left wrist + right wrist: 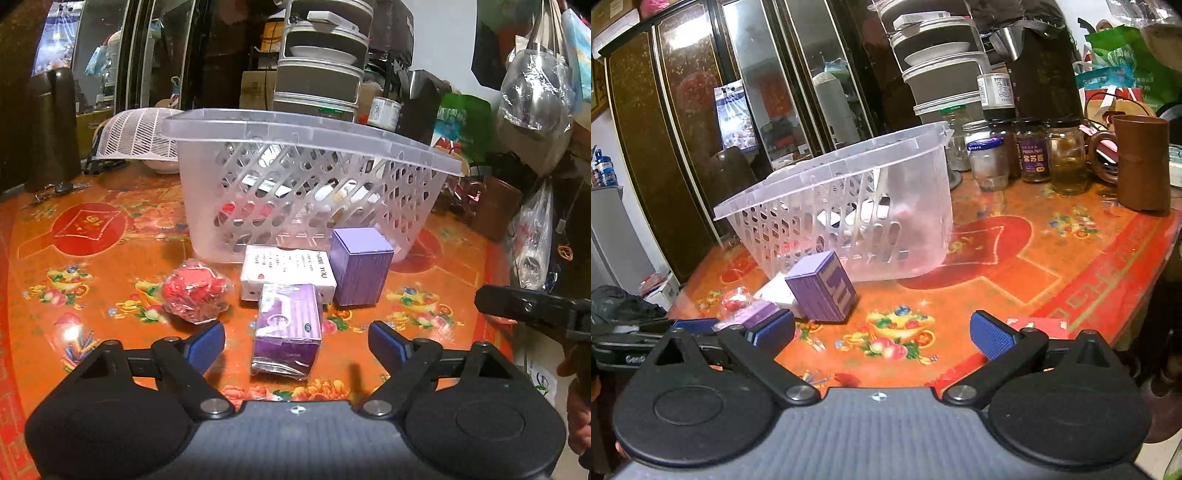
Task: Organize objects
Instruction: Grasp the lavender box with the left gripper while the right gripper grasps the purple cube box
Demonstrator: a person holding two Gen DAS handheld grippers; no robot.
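Note:
A clear plastic basket [310, 177] stands on the orange table with several items inside; it also shows in the right wrist view [849, 206]. In front of it lie a wrapped purple box [288, 332], a white box [288, 271], an upright purple box [360, 266] and a red bundle in clear wrap [194, 291]. My left gripper [295, 345] is open, its fingers either side of the wrapped purple box's near end. My right gripper [882, 334] is open and empty, to the right of the upright purple box [822, 291].
A white mesh cover [136, 136] lies behind the basket on the left. Glass jars [1030, 155] and a brown mug [1137, 162] stand at the table's back right. A red packet [1038, 325] lies near the right edge. Stacked metal containers [321, 62] rise behind.

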